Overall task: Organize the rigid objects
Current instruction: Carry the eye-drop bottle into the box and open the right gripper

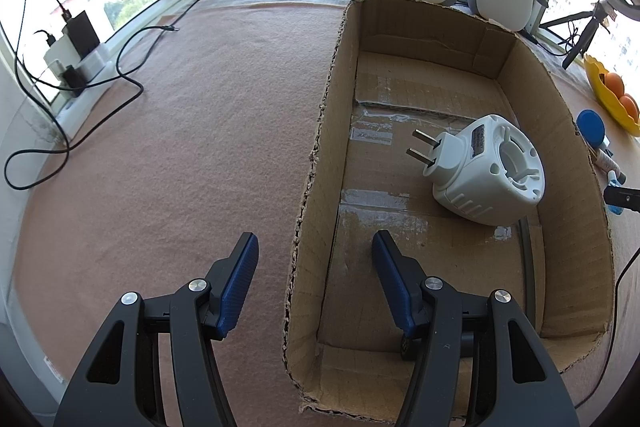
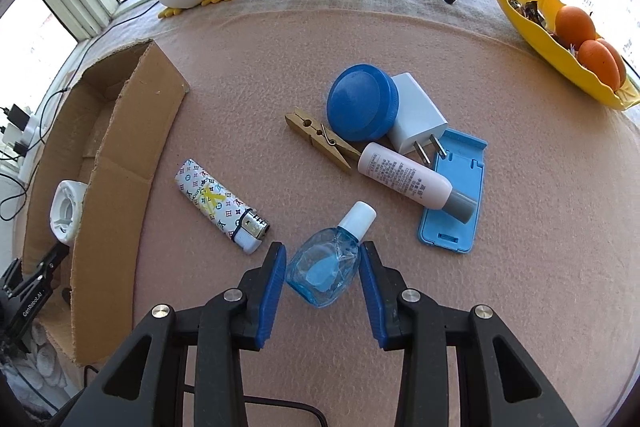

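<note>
While "GenRobot.AI" marks left hand-held gripper (image 2: 30,301), released | right hand-held gripper (image 2: 322,269) brackets blue bottle (image 2: 323,270), unclenched

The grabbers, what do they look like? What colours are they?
Both the left gripper and the right gripper have black plastic arms with silver round bolts. Their fingers wear bumpy blue pads. One carries tiny white writing, "GenRobot.AI".
</note>
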### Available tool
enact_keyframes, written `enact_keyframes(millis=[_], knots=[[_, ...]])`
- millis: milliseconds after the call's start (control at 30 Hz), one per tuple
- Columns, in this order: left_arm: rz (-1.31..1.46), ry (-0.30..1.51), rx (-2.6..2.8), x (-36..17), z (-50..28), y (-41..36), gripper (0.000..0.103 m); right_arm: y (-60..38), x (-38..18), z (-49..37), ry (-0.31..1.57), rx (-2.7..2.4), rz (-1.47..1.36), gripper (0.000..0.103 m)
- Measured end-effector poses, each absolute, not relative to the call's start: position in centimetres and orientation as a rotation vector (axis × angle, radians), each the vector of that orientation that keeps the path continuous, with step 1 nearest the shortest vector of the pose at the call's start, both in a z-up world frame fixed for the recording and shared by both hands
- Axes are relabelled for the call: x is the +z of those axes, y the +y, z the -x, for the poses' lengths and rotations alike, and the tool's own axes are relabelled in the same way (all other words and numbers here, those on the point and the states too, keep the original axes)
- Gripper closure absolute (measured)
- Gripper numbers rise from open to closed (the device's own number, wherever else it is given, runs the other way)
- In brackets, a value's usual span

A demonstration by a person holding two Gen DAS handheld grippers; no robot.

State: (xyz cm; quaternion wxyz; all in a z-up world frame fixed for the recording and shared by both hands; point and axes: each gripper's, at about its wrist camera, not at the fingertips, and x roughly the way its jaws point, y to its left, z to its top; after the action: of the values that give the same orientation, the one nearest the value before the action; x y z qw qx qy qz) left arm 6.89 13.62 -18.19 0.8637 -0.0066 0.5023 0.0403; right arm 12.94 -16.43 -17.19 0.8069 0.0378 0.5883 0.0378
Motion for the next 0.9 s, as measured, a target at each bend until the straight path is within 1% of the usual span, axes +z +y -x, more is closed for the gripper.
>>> enact_keyframes(millis=[333,500,633,900], knots=[[0.016,1.052,0.085,-18.2,-6.9,13.6,0.044,-11.1,-10.9,-11.2,1.13,0.254,-0.058,0.069],[0.016,1.053,0.085,-18.2,-6.9,13.6,0.044,-7.8,-8.7,-10.8,1.072,0.345,-0.036,0.069],[0.016,1.053,0.085,-18.2,-6.9,13.6,0.044,-5.7,-8.2,-11.2,1.053,0.384,-0.023,0.069],[0.017,1.052,0.085,-18.2,-6.9,13.5,0.044,-2.6,-9.4,-10.6,1.078,0.458,-0.002,0.069]])
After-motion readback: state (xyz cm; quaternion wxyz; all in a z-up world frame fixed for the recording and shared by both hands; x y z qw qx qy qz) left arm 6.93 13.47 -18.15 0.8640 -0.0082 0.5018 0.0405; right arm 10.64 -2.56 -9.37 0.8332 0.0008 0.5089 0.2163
